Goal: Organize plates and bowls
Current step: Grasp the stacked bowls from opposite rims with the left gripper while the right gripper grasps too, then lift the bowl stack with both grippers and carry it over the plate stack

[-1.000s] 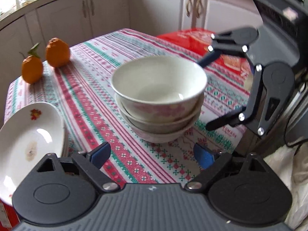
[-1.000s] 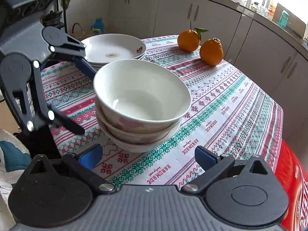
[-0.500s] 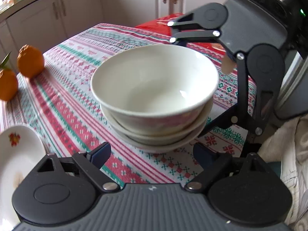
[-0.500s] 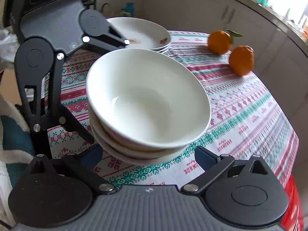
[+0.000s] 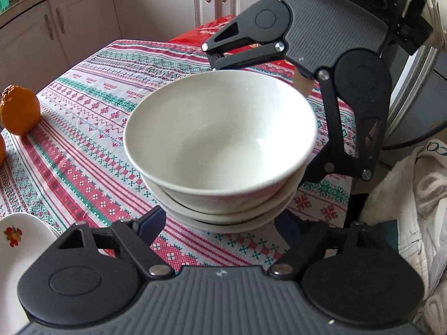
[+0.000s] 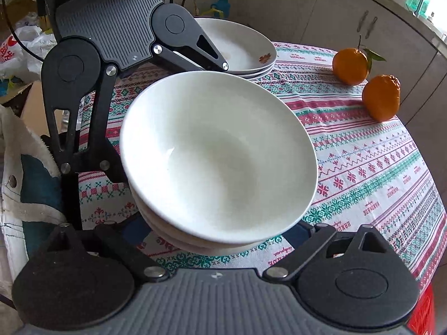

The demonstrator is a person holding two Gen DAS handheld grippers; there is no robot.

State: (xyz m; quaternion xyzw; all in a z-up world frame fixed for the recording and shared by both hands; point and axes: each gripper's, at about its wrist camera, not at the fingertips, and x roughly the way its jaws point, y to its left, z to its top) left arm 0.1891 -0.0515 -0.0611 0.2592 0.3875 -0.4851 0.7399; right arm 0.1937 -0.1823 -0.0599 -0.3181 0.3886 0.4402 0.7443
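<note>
Three white bowls (image 5: 220, 142) sit nested in a stack (image 6: 218, 156) on the patterned tablecloth (image 6: 377, 167). My left gripper (image 5: 219, 220) and right gripper (image 6: 215, 230) face each other across this stack, both tilted downward. Each has its fingers low on either side of the stack's base, partly hidden under the bowl rims. Both sets of jaws are closing with the stack between them, and I see no pad pressing on it. A stack of shallow white plates (image 6: 240, 47) with a flower mark stands beyond the left gripper and shows as a rim (image 5: 16, 240) in the left wrist view.
Two oranges (image 6: 350, 67) (image 6: 381, 100) lie at the far side of the table; one orange (image 5: 19, 110) shows in the left wrist view. A red packet (image 5: 212, 30) lies behind the right gripper. White clothing (image 5: 405, 209) is near the table edge. Cabinets (image 5: 83, 28) line the walls.
Both grippers have come in closer to the bowl stack and rolled, so the bowls fill more of each view. Their fingers now reach under the rims, and both jaws have narrowed.
</note>
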